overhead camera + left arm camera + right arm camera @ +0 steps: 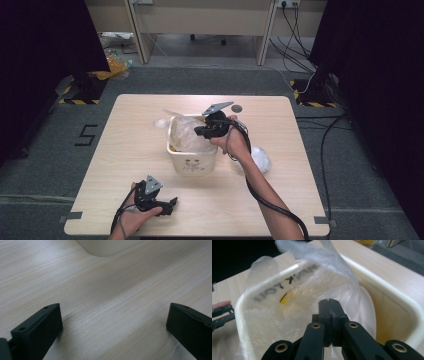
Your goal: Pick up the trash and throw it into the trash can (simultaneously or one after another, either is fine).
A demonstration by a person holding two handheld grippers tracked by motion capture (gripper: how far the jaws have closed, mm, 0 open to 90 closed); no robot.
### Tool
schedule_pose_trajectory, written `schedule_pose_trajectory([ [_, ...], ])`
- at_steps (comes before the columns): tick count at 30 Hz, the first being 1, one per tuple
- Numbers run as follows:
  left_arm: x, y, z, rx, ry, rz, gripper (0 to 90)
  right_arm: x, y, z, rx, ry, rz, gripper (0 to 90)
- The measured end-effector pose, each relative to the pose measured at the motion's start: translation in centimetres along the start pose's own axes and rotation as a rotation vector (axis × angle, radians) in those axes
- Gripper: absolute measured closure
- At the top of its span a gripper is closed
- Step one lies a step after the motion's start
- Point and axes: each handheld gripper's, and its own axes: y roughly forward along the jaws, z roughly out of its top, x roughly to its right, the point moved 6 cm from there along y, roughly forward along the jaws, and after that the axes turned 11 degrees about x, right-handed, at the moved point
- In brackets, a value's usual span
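A cream plastic bin (192, 164) stands in the middle of the table, lined with a thin clear plastic bag (186, 132). My right gripper (201, 131) hangs over the bin's right rim, tilted inward. In the right gripper view its jaws are pressed together (329, 303) with the bag's film (312, 282) pinched between them, just inside the bin's rim (387, 291). Dark lettering shows through the bag. My left gripper (172, 203) rests low near the table's front edge, in front of the bin. Its jaws stand wide apart (113, 325) over bare wood, with the bin's base (105, 246) ahead.
A crumpled ball of clear plastic (261, 159) lies on the table to the right of the bin, beside my right forearm. Another scrap of plastic (161, 122) lies at the bin's back left. A small grey disc (236, 108) sits near the table's far edge.
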Motion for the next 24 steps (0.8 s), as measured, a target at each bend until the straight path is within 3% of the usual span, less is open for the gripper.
schedule_pose_trajectory([
  [7, 0.0, 0.0, 0.0, 0.000, -0.001, 0.000, 0.0, -0.1, 0.7, -0.5, -0.059, -0.007, 0.013, 89.4],
  [10, 0.0, 0.0, 0.0, 0.000, -0.001, 0.000, 0.0, -0.2, 0.8, -0.4, -0.070, -0.011, 0.012, 84.8],
  [19, 0.0, 0.0, 0.0, 0.005, -0.001, 0.000, 0.0, 0.4, -0.1, -0.2, -0.008, 0.020, -0.006, 71.1],
  [24, 0.0, 0.0, 0.0, 0.000, -0.001, -0.001, 0.0, 0.4, -1.9, 0.6, 0.042, 0.016, -0.008, 70.3],
])
